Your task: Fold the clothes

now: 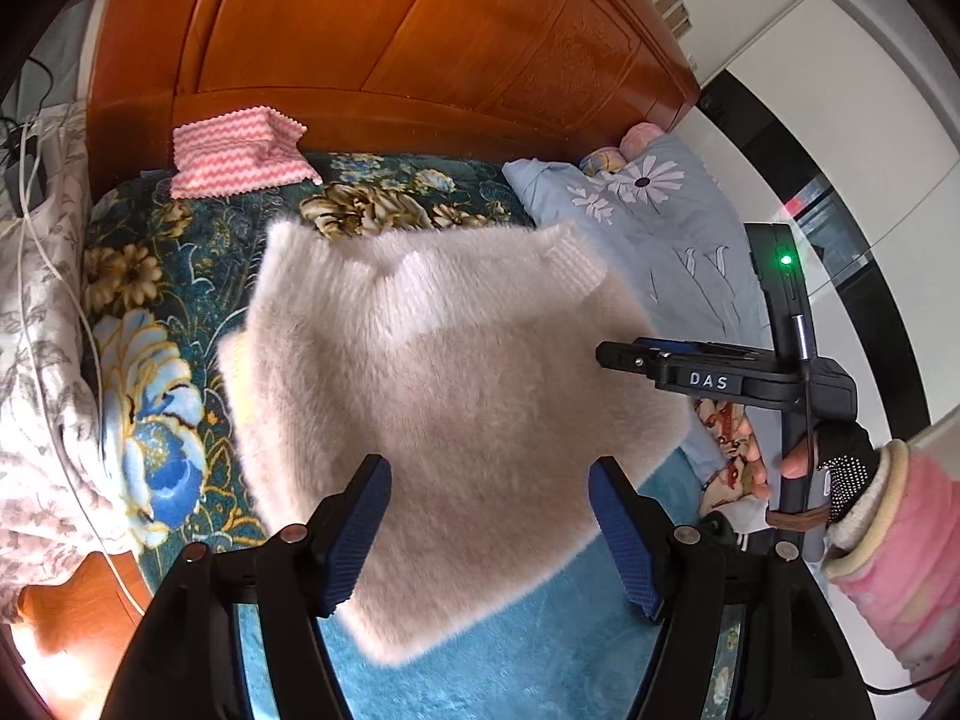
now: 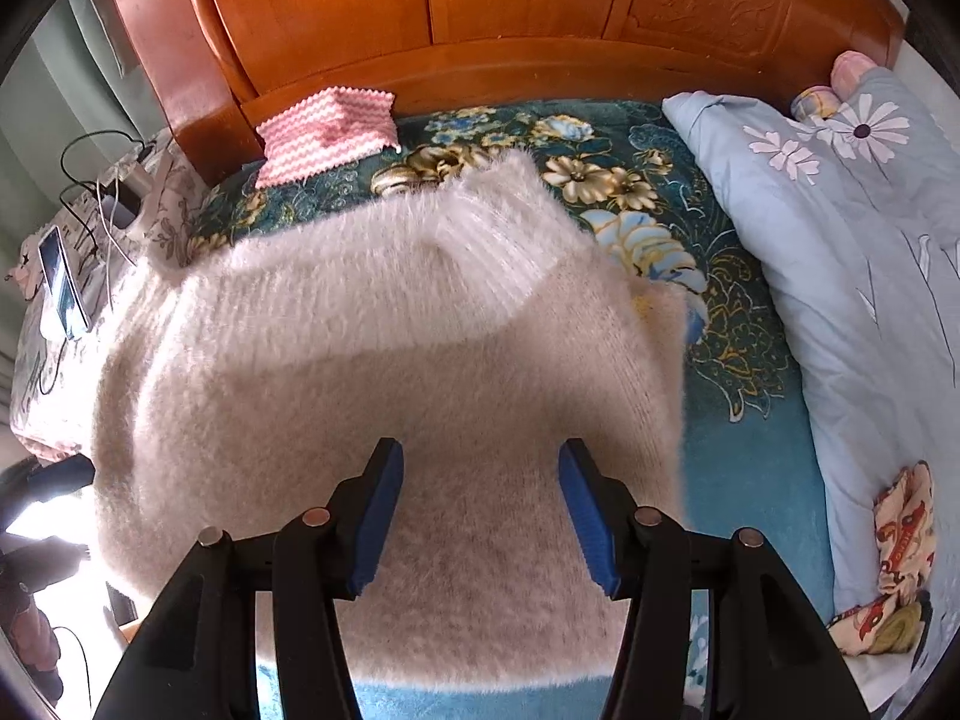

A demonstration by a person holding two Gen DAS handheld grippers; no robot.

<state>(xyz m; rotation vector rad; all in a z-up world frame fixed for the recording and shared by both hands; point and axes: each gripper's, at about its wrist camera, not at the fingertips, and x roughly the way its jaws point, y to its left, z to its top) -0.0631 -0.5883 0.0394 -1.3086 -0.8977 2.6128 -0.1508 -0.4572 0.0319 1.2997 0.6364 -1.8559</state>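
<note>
A fluffy cream sweater (image 1: 444, 396) lies folded into a rough square on the teal floral bedspread (image 1: 150, 312), ribbed collar toward the headboard. My left gripper (image 1: 489, 531) is open above the sweater's near edge and holds nothing. My right gripper (image 2: 480, 516) is open above the sweater (image 2: 384, 396) and holds nothing. The right gripper also shows in the left wrist view (image 1: 624, 357), by the sweater's right edge, too edge-on to show its jaws.
A wooden headboard (image 1: 420, 42) stands behind. A pink zigzag cloth (image 1: 240, 156) lies near it. A light blue floral quilt (image 1: 660, 222) is bunched on the right. A patterned garment (image 2: 900, 564) lies by the quilt. A phone and cables (image 2: 60, 282) sit at left.
</note>
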